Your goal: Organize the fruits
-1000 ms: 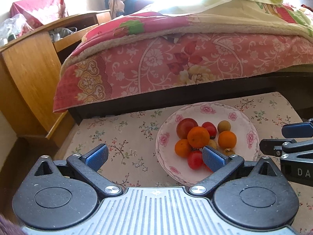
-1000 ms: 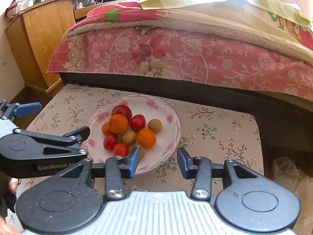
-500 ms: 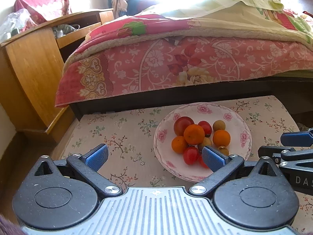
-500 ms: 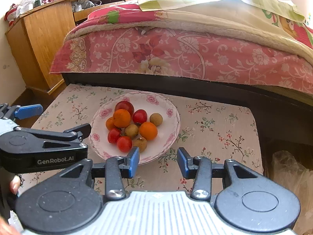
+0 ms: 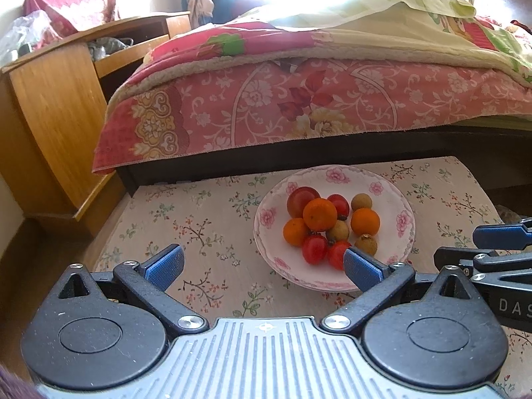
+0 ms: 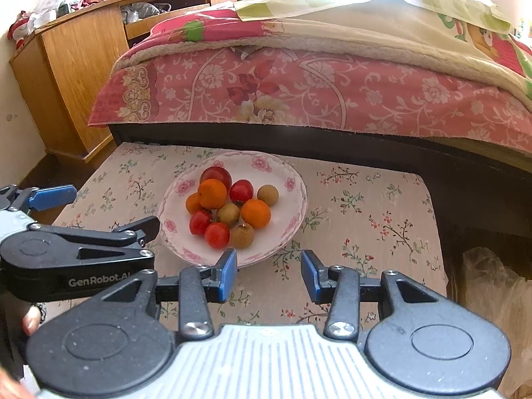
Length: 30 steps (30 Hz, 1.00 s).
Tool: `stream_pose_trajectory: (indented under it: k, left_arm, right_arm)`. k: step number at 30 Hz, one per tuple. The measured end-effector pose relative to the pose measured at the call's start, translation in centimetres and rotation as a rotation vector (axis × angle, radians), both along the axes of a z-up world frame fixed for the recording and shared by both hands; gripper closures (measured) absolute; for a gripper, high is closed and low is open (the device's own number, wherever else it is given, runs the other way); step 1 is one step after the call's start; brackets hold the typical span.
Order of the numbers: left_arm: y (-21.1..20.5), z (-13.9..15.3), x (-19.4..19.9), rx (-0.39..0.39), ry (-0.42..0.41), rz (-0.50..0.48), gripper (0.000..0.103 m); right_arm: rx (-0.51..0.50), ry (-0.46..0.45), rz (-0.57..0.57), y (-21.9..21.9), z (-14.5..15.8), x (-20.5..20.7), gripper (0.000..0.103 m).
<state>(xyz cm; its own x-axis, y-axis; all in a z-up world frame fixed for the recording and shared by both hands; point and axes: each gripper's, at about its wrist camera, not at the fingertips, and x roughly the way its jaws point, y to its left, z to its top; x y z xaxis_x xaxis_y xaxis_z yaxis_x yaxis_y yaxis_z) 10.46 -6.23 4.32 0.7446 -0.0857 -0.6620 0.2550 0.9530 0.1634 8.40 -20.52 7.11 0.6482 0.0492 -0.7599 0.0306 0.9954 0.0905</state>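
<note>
A white plate with pink flowers (image 5: pixel 404 219) (image 6: pixel 292 179) sits on a floral tablecloth and holds a pile of fruit: oranges (image 5: pixel 320 214) (image 6: pixel 255 213), red tomatoes (image 5: pixel 314 248) (image 6: pixel 217 234) and small brown longans (image 5: pixel 361 201) (image 6: pixel 242 235). My left gripper (image 5: pixel 262 267) is open and empty, above the cloth in front of the plate; its right finger overlaps the plate's near rim. My right gripper (image 6: pixel 269 276) is open and empty, just in front of the plate's near right rim. Each gripper shows at the edge of the other's view.
The low table (image 5: pixel 186 212) (image 6: pixel 382 206) stands against a bed with a pink floral blanket (image 5: pixel 299 109) (image 6: pixel 299 86). A wooden cabinet (image 5: pixel 56 113) (image 6: pixel 73 66) stands at the left. A plastic bag (image 6: pixel 492 286) lies on the floor at the right.
Both grippers have pulled back and up from the plate, so it sits farther away and smaller in both views. The fruit has not moved.
</note>
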Motion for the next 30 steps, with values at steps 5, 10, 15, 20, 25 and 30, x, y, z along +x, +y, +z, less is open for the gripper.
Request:
stream_pose_trajectory:
  k: [5, 10, 15, 20, 25, 30]
  left_arm:
    - [0.0, -0.2, -0.6, 0.0, 0.01, -0.005, 0.0]
    - [0.0, -0.3, -1.2, -0.006, 0.018, -0.01, 0.0]
    - [0.1, -0.3, -1.9, -0.008, 0.025, -0.012, 0.0]
    - [0.5, -0.6, -2.8, -0.009, 0.036, -0.013, 0.0]
    - [0.7, -1.0, -3.9, -0.008, 0.051, -0.019, 0.0]
    - [1.0, -1.3, -5.0, -0.002, 0.06, -0.025, 0.0]
  right_arm:
    - [0.002, 0.002, -0.001, 0.1, 0.0, -0.7, 0.057]
    - [0.002, 0.009, -0.009, 0.1, -0.1, -1.2, 0.057]
    - [0.001, 0.014, -0.013, 0.2, -0.3, -1.9, 0.057]
    - [-0.001, 0.022, -0.019, 0.4, -0.5, -2.5, 0.057]
    - [0.002, 0.02, -0.025, 0.7, -0.3, -3.5, 0.057]
    - [0.005, 0.019, -0.034, 1.1, -0.1, -4.6, 0.057]
